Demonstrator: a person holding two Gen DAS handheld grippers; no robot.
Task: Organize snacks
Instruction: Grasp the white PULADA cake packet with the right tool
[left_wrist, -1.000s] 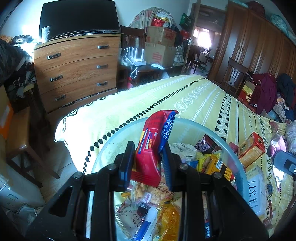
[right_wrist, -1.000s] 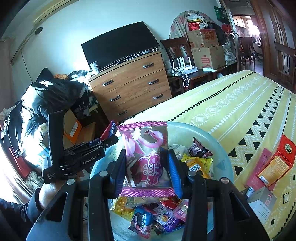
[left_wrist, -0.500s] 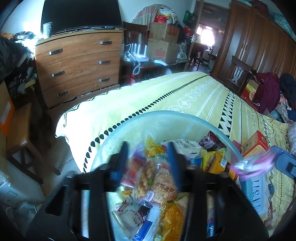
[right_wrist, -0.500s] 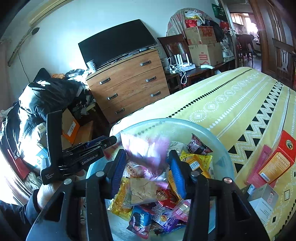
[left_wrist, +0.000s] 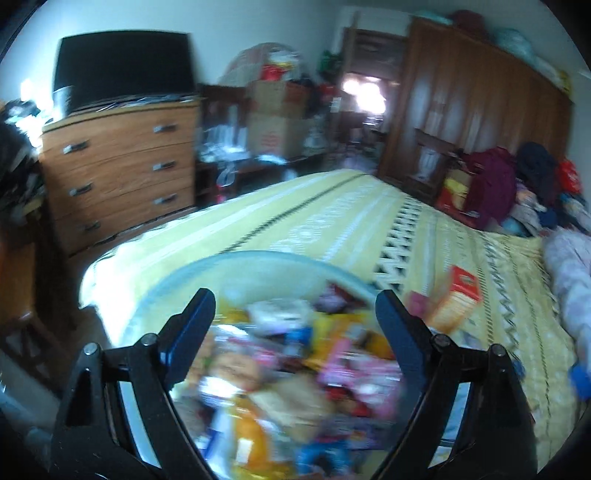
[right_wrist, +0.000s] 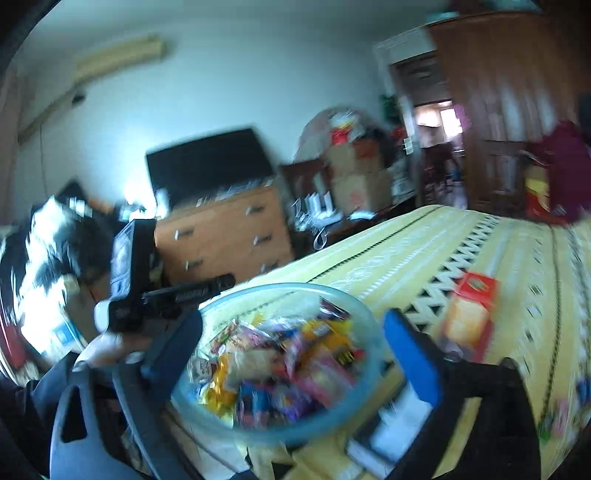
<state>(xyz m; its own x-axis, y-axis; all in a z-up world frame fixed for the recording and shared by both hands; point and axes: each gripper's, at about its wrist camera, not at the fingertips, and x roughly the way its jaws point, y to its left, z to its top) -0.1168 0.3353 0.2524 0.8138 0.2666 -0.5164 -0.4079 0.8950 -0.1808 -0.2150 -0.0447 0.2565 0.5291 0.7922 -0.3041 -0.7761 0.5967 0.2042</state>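
Observation:
A pale blue round basin (left_wrist: 258, 258) (right_wrist: 288, 291) sits on the near corner of the bed, heaped with several colourful snack packets (left_wrist: 295, 369) (right_wrist: 280, 365). My left gripper (left_wrist: 293, 306) hangs just above the heap, its jaws opening wide with nothing between them. My right gripper (right_wrist: 291, 332) is further back over the basin, its jaws also opening and empty. The left gripper's body (right_wrist: 147, 288) shows in the right wrist view, at the basin's left, held by a person's hand. Both views are blurred.
A red-and-orange box (left_wrist: 458, 299) (right_wrist: 469, 317) and a white box (right_wrist: 399, 417) lie on the yellow patterned bedspread (left_wrist: 332, 218) right of the basin. A wooden dresser (left_wrist: 118, 166) with a TV stands beyond the bed's foot. Clothes are piled at the far right.
Both grippers let go: the red packet dropped from the left, the pink packet from the right, into the basin. Both sets of jaws spread wide. The right gripper swung right and back.

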